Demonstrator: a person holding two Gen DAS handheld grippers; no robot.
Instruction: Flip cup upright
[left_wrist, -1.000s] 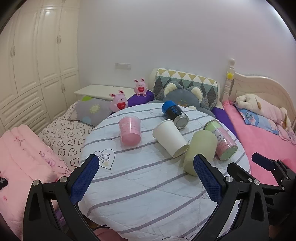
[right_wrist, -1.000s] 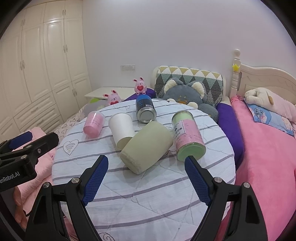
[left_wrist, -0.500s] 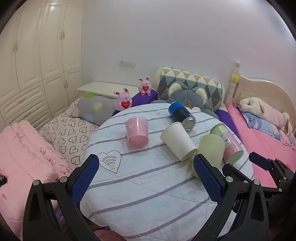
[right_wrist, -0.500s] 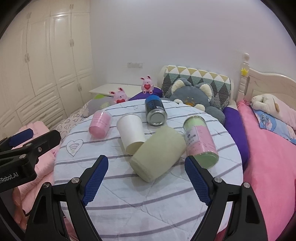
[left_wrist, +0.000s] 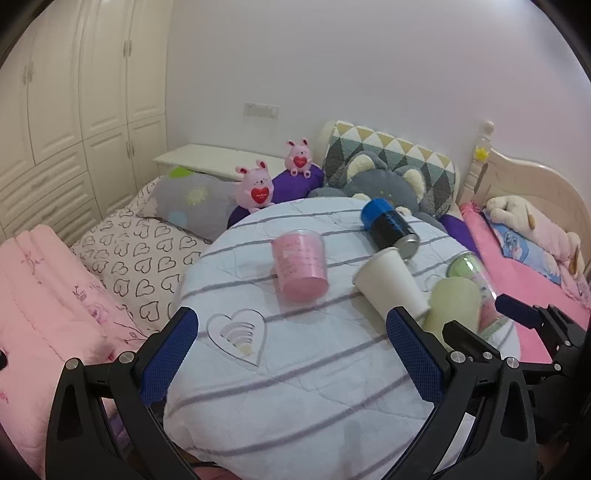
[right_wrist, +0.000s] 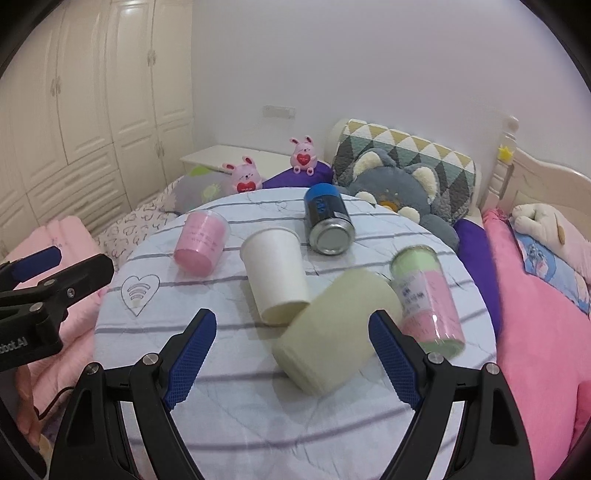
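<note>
Right gripper fingers spread wide, nothing between the pads; pale green cup lies on its side just ahead of them, closer to the right finger, closed base end toward the camera, other end pointing away up-right. Can't tell whether the finger pad touches it; looks just short. Left gripper fingers also wide apart and empty, hovering over the near-left part of the surface, a round top under a white quilted cover with grey stripes. From the left wrist view the green cup sits just beyond the right finger, partly hidden by it. White paper cup lies on its side touching the green cup's left flank, base toward the camera. Green-and-pink container lies on its side just right of the green cup, looks to be touching. Blue can on its side farther back, metal end facing the camera, near the white cup's rim. Pink cup tipped over at back left, apart from the rest. Heart print on the cover at left. Behind the surface: grey cat cushion, two pink bunny toys, pink bed on the right, wardrobe on the left.
</note>
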